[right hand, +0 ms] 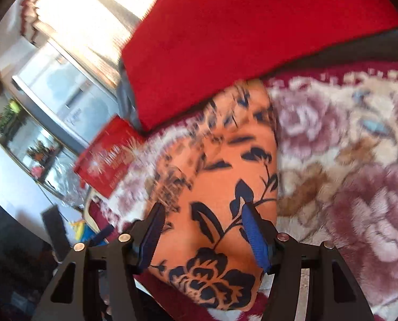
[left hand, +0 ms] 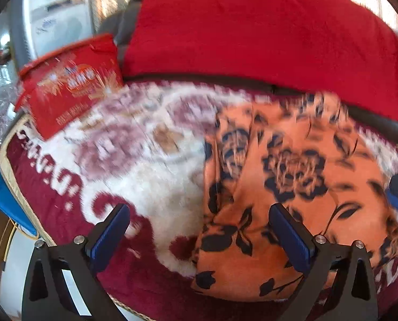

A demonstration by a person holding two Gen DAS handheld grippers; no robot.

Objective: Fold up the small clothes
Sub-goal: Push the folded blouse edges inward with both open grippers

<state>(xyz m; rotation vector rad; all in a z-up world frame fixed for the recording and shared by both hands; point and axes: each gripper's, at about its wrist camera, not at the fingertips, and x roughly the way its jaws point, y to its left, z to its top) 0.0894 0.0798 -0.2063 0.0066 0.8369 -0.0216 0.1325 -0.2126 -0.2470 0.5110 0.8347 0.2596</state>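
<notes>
The orange flowered cloth (left hand: 274, 187) lies on a plush rose-patterned blanket (left hand: 134, 160). The left tongs (left hand: 199, 238) gape wide and empty above the cloth's near left edge. The right tongs (right hand: 201, 236) stand parted over its other end, gripping nothing. Beyond both lie a red cushion (left hand: 252, 32) and a red bag (left hand: 70, 85).

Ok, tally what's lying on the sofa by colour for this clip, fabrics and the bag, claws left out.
Orange with black flowers: 1, the garment
Plain red: 1, the throw over the backrest
Red with gold print: 1, the bag
Maroon and cream floral: 1, the blanket under the garment
Total: 4
</notes>
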